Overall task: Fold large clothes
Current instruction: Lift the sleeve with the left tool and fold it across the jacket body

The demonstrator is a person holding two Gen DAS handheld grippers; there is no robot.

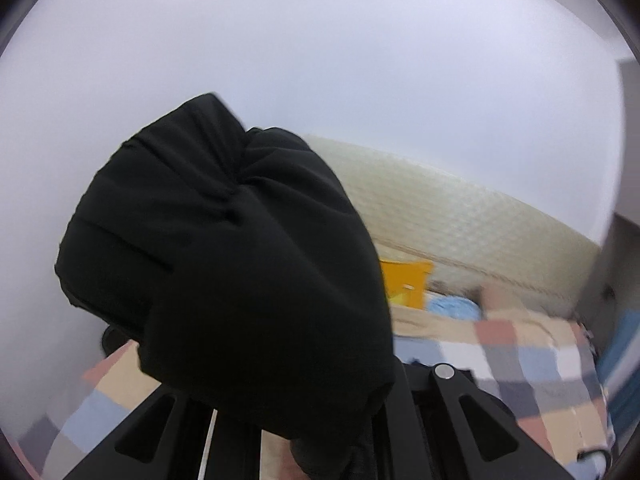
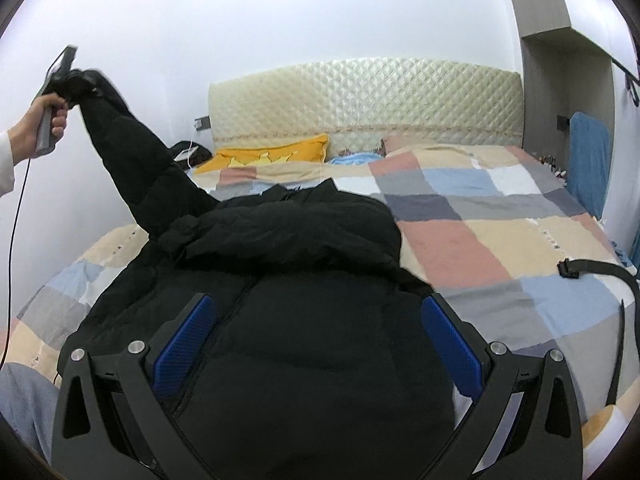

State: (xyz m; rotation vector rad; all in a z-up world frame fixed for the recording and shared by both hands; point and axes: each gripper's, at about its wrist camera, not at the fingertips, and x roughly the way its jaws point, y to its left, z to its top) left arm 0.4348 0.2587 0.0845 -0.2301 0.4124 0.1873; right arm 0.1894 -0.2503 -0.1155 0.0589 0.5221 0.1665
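Note:
A black puffer jacket (image 2: pixel 296 280) lies on the checked bedspread (image 2: pixel 500 240), collar toward the headboard. Its left sleeve (image 2: pixel 132 148) is lifted high off the bed. My left gripper (image 2: pixel 76 76) is shut on the sleeve's cuff, held by a hand at the left. In the left wrist view the bunched sleeve (image 1: pixel 232 264) fills the middle and hides the fingertips. My right gripper (image 2: pixel 320 344) is open, its blue pads (image 2: pixel 448 344) spread wide just above the jacket's body, holding nothing.
A yellow pillow (image 2: pixel 272 154) and a blue cloth (image 2: pixel 352 158) lie by the quilted headboard (image 2: pixel 360 96). A black strap (image 2: pixel 600 272) lies at the bed's right edge. A wall is at the left, a blue towel (image 2: pixel 588 160) and a cabinet at the right.

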